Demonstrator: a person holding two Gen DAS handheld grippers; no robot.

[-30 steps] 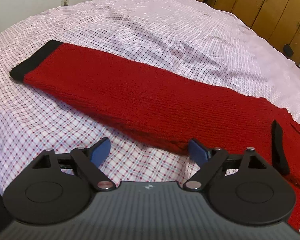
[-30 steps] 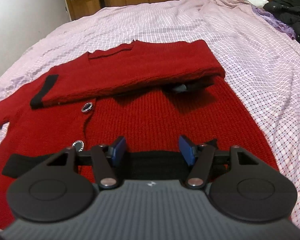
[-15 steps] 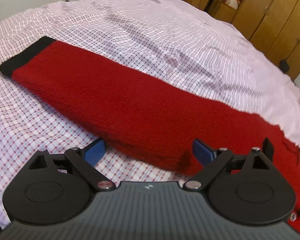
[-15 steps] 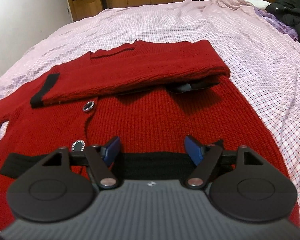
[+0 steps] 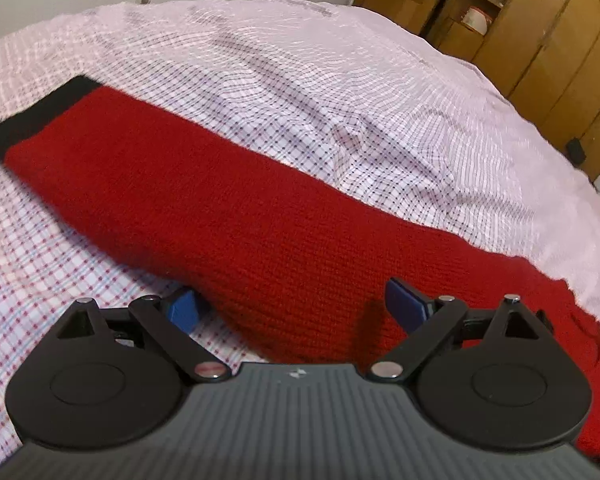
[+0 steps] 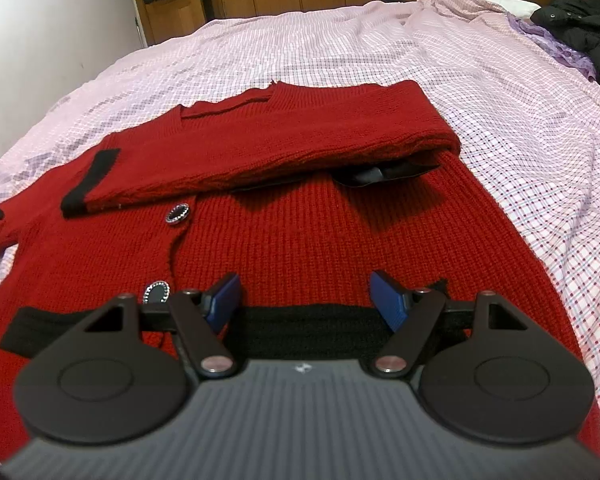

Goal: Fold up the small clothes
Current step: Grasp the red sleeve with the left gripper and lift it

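The left hand-held gripper (image 5: 292,306) is wide open and holds nothing, with one finger on each side of the spread-out sleeve (image 5: 204,196) of the red cardigan (image 6: 320,240), which lies flat on the bed (image 6: 520,128). The knit looks thick, soft and floppy, so I would pinch the sleeve near its black cuff (image 5: 32,120). The right hand-held gripper (image 6: 306,296) is open too and empty, above the black hem (image 6: 312,328).

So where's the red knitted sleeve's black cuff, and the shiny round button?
black cuff of the red knitted sleeve (image 5: 36,120), left wrist view, middle of the band.
shiny round button (image 6: 178,214), right wrist view, its dark centre.
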